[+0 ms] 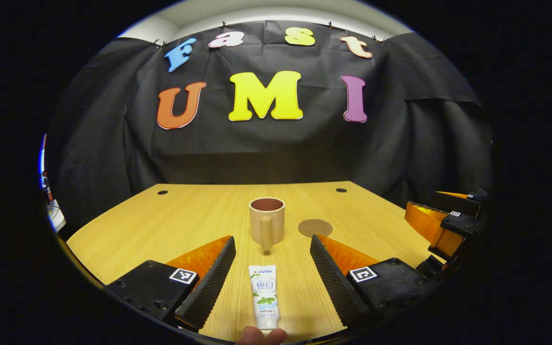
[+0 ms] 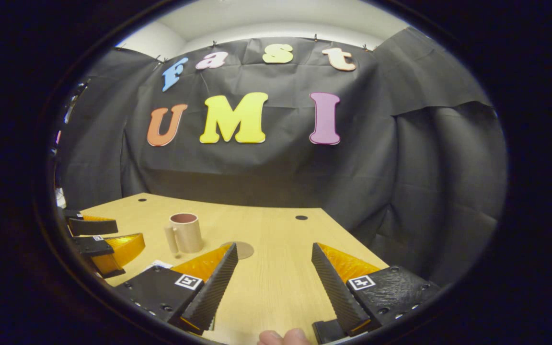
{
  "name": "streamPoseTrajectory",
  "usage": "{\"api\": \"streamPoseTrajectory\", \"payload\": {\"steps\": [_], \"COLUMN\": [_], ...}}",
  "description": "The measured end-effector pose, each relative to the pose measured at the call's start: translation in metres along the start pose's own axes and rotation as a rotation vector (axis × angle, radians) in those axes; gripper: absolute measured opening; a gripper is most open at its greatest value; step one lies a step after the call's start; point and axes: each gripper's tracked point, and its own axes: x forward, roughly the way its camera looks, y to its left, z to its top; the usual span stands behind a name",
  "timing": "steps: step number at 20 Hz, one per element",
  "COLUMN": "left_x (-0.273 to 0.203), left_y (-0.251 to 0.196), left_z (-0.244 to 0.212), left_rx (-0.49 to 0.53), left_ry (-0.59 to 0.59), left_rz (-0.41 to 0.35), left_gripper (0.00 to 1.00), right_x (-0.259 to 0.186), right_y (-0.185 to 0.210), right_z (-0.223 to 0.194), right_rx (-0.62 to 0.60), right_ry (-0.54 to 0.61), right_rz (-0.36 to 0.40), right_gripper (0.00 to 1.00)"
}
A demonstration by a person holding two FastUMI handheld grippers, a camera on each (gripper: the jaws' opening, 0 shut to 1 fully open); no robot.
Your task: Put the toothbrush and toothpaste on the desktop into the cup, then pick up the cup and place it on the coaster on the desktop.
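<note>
A white toothpaste tube (image 1: 264,297) lies flat on the wooden desktop (image 1: 161,225), pointing away from me, between the fingers of my left gripper (image 1: 272,239), which is open and not touching it. Just beyond the tube stands a beige cup (image 1: 267,223), upright, with its handle turned toward me. A round brown coaster (image 1: 315,227) lies flat to the right of the cup. In the right gripper view, my right gripper (image 2: 274,247) is open over bare desktop, with the cup (image 2: 186,233) and the coaster (image 2: 242,249) ahead to its left. A white corner of the tube (image 2: 158,264) peeks out beside its left finger.
The other gripper (image 1: 443,225) hovers at the table's right edge in the left gripper view; in the right gripper view the left one (image 2: 98,239) sits at far left. Two cable holes (image 1: 162,192) (image 1: 341,190) mark the back of the table. Black cloth walls close the booth behind.
</note>
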Motion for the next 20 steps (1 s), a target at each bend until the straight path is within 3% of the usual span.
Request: {"api": "streamPoseTrajectory", "payload": {"steps": [11,20], "left_x": [0.005,0.02], "left_y": [-0.005,-0.002], "left_z": [-0.079,-0.104], "left_rx": [-0.035,-0.059], "left_ry": [0.302,0.458], "left_rz": [-0.031,-0.014], "left_gripper": [1.0,0.99], "right_x": [0.001,0.004], "right_y": [-0.005,-0.003], "right_z": [-0.048,-0.059], "right_rx": [0.007,0.001], "right_ry": [0.123,0.156], "right_rz": [0.011,0.02], "right_gripper": [0.94,0.94]}}
